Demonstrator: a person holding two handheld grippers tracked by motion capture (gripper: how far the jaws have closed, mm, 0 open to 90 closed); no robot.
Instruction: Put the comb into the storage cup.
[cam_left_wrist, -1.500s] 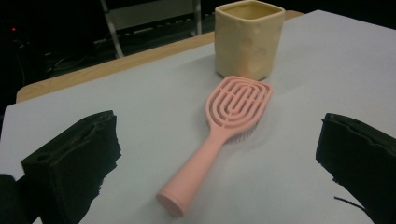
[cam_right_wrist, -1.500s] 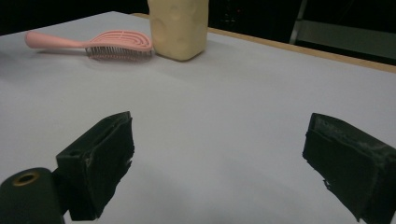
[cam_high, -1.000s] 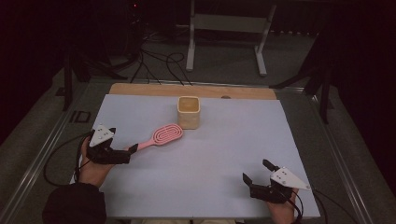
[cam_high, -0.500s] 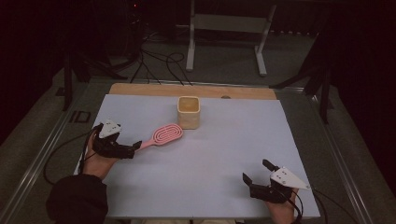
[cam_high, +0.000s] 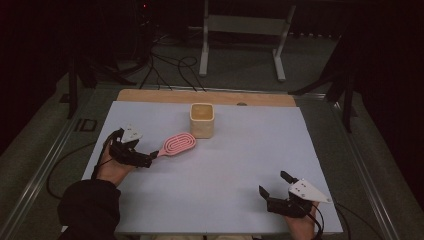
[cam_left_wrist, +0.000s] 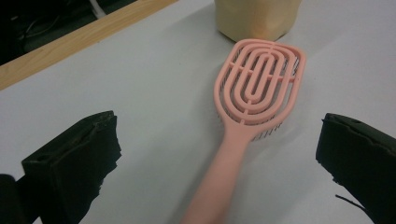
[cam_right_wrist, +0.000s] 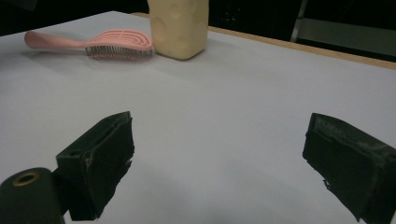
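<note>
My left claw gapes around the pink brush; it looks light, rigid and slick, so I'd pinch the slim handle, right claw idle, released.

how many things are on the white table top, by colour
pink: 1, the hairbrush
pale yellow: 1, the square cup
total: 2
</note>
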